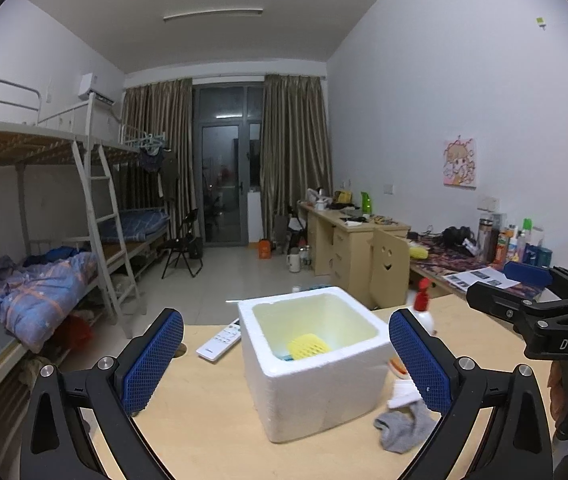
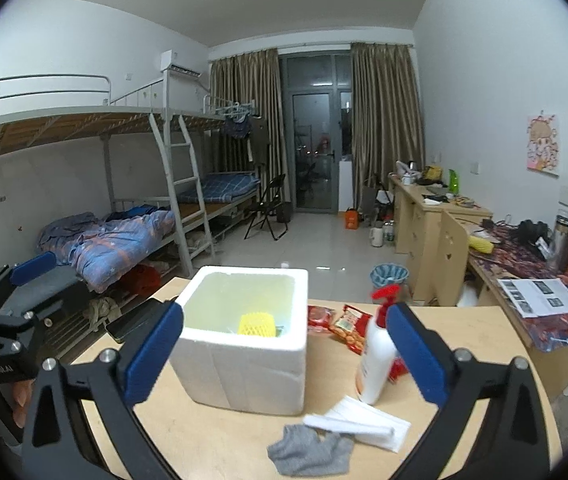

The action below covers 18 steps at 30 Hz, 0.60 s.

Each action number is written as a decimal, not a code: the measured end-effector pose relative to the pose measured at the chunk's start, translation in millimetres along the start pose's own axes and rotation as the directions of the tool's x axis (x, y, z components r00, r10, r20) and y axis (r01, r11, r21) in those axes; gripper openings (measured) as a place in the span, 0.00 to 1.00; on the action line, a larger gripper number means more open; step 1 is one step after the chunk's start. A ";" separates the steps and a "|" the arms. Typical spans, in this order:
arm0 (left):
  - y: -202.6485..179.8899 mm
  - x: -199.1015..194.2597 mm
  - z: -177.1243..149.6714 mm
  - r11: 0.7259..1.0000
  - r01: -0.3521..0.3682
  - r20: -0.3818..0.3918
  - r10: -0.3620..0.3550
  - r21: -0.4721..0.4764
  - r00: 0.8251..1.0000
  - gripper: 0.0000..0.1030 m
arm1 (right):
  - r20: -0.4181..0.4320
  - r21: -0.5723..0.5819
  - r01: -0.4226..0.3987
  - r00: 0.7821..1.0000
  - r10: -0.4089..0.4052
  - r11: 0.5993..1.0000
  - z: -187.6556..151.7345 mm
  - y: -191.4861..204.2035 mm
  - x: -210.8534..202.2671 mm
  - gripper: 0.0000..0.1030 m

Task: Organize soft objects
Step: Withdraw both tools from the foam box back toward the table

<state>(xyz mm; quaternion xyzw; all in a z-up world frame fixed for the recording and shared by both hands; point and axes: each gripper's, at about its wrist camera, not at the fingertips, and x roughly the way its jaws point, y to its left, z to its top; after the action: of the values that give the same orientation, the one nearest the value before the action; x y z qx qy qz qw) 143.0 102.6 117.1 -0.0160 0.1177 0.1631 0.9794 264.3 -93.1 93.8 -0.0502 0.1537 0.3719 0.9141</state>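
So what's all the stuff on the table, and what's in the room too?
foam box: one, white, table middle
foam fruit net: one, yellow, inside box
sock: one, grey, front of box
face masks: small stack, white, beside sock
spray bottle: one, white with red top, right of box
snack packets: two, red, behind bottle
remote control: one, white, left of box
bunk beds: left wall
left gripper: open, empty
right gripper: open, empty
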 end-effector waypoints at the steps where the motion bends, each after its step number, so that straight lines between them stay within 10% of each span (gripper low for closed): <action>1: -2.6 -6.3 -0.2 1.000 0.006 0.003 -0.006 0.001 1.000 1.00 | 0.004 0.001 0.002 1.000 -0.002 1.000 -0.6 0.6 -4.3 1.00; 18: -34.5 -88.3 -5.0 0.999 0.041 0.069 -0.043 0.027 0.997 1.00 | 0.090 -0.007 0.049 0.995 -0.048 0.999 -26.4 1.4 -83.3 1.00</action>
<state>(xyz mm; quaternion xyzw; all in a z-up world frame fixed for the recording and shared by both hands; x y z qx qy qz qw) 71.9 41.7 132.8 -0.0005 0.0851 0.1413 0.9863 200.6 -152.8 95.3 -0.0414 0.1095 0.3524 0.9285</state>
